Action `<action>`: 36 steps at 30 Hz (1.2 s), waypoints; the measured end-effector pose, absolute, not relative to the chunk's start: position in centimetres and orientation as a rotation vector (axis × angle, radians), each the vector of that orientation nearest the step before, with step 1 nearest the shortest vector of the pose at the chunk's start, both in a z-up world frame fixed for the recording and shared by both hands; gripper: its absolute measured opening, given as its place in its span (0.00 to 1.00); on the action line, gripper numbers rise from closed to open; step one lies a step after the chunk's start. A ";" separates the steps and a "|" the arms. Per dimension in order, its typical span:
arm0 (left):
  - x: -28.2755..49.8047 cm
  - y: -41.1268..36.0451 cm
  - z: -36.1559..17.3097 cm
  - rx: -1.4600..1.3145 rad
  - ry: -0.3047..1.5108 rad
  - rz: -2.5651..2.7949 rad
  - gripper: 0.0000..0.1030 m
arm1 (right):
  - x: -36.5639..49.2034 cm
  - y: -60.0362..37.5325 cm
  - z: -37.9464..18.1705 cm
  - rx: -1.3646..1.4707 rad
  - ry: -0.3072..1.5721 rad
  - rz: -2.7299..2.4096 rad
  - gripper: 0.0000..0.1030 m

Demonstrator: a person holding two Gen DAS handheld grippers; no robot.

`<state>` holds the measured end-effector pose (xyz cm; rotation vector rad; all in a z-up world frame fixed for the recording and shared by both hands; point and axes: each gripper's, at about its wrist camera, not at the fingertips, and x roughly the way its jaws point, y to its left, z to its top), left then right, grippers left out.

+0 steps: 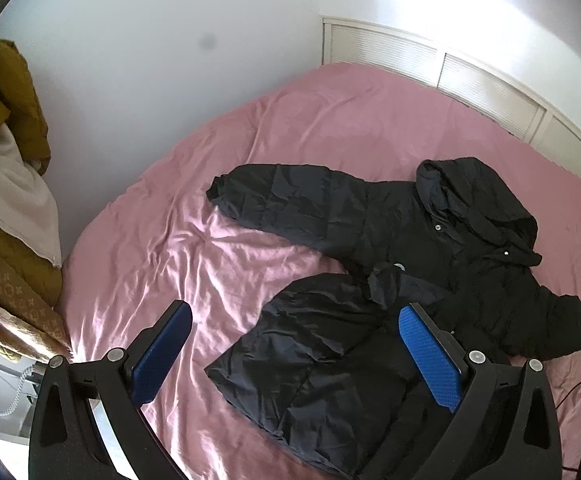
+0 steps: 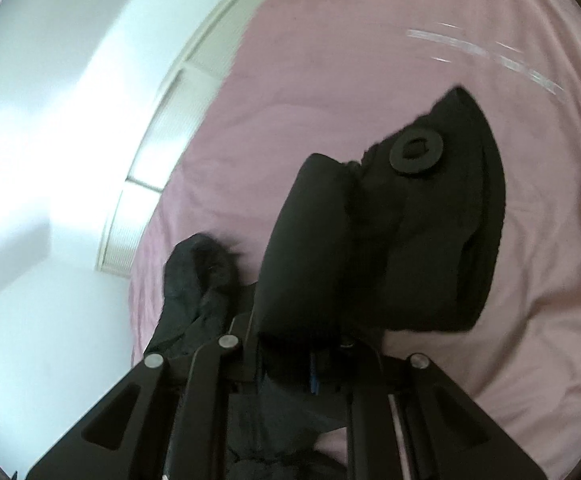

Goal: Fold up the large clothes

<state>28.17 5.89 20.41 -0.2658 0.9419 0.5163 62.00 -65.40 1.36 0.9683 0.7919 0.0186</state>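
The right gripper (image 2: 310, 376) is clenched on a bunched fold of the black jacket (image 2: 430, 240), the fabric swelling up out of the closed jaws and hiding the pads almost wholly; only a sliver of blue shows at their base. A round black snap (image 2: 417, 153) sits on the lifted cloth near its upper tip. To the left of the grip a fur-edged bit of the same jacket, probably a cuff or hood trim, though blur makes this uncertain, lies against the pink sheet (image 2: 370, 60).

The left gripper (image 1: 294, 340) stands released, its blue pads (image 1: 430, 356) wide apart and holding nothing; the right-hand pad hangs over the jacket's lower body, the left-hand one over bare sheet.

In the left wrist view the jacket (image 1: 370, 340) lies on the bed's right half. One sleeve (image 1: 278, 200) stretches toward the middle of the bed, and the hood (image 1: 474, 200) points toward the white slatted headboard (image 1: 430, 60) along the far edge. The hem reaches the near edge.

Past the bed's left edge hangs a heap of mustard-brown and white fabric (image 1: 6, 184) against the pale wall (image 1: 150, 60).
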 end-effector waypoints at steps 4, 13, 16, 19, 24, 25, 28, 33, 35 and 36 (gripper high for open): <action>28.1 8.3 18.2 -0.323 0.956 0.484 0.99 | 63.8 -59.4 4.4 0.869 0.811 0.102 0.14; 28.3 14.6 14.3 -0.347 0.996 0.401 0.99 | 64.8 -44.4 7.7 0.654 0.891 0.217 0.14; 28.5 17.4 13.7 -0.338 1.005 0.392 0.99 | 65.8 -39.2 7.5 0.609 0.924 0.236 0.14; 28.5 20.3 12.9 -0.340 1.015 0.391 0.99 | 66.3 -34.0 6.6 0.552 0.961 0.258 0.14; 28.8 24.7 11.0 -0.364 1.049 0.390 0.99 | 65.9 -26.3 3.2 0.451 1.057 0.289 0.14; 28.8 25.2 10.7 -0.369 1.055 0.390 0.99 | 65.5 -24.9 2.2 0.436 1.083 0.289 0.14; 29.0 26.6 9.6 -0.380 1.074 0.382 0.99 | 64.4 -22.7 -0.1 0.426 1.133 0.281 0.14; 30.2 26.9 8.6 -0.364 1.090 0.355 0.99 | 62.5 -22.3 -1.7 0.385 1.165 0.253 0.14; 31.1 26.2 8.4 -0.357 1.089 0.329 0.99 | 62.2 -22.7 -1.8 0.383 1.161 0.227 0.14; 31.7 25.5 8.4 -0.347 1.090 0.309 0.99 | 61.9 -23.1 -1.8 0.385 1.157 0.219 0.15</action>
